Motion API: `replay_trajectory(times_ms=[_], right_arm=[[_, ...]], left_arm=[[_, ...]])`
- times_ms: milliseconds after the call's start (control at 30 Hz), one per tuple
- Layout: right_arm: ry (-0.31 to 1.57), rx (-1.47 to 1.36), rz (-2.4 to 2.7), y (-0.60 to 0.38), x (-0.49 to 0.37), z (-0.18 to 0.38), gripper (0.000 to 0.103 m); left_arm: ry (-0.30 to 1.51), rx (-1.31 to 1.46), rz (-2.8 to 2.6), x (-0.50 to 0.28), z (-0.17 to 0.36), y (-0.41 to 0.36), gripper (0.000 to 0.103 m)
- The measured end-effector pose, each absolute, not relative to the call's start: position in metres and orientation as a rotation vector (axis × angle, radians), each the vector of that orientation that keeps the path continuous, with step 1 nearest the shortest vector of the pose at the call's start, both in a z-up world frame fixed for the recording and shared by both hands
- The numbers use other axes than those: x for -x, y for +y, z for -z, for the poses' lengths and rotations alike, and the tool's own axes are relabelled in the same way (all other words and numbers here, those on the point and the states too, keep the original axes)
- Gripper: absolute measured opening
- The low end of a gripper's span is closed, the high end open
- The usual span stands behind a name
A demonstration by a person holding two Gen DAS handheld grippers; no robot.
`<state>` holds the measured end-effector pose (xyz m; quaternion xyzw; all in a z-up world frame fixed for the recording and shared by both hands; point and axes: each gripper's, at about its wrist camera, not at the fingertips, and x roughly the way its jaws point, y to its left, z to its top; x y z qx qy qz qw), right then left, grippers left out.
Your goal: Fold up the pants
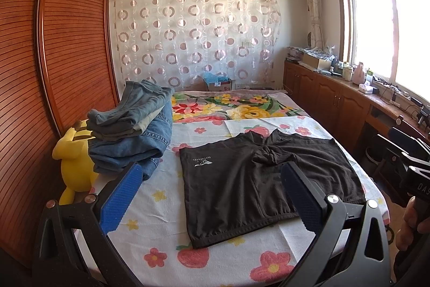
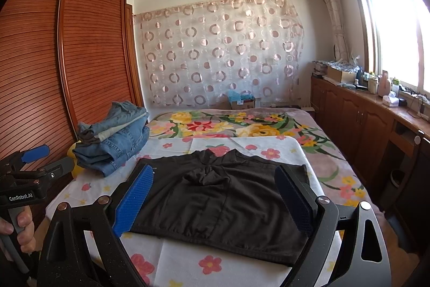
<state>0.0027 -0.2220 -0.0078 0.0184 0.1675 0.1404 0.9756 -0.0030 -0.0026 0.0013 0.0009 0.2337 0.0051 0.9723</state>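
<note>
— Since the black shorts (image 1: 268, 179) lie spread flat on the flowered sheet (image 1: 161, 233), waistband nearest, are they laid out ready for folding?

— Likely. Left tongs (image 1: 212, 195) and right tongs (image 2: 215, 198) both hover wide open above them, holding nothing.

— And the jeans pile (image 1: 134, 131)?

— Probably finished, set aside. It hides most of a yellow toy (image 1: 72, 163); the shorts' crotch is bunched.
</note>
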Motion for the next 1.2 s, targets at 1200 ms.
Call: replay_trajectory(times_ms=[1200], right_arm=[[0.34,-0.033,-0.287,-0.2196,-0.0029,0.0077,0.093]], left_arm=[[0.469,-0.003,-0.009,0.004,-0.0014,-0.0032,0.103]])
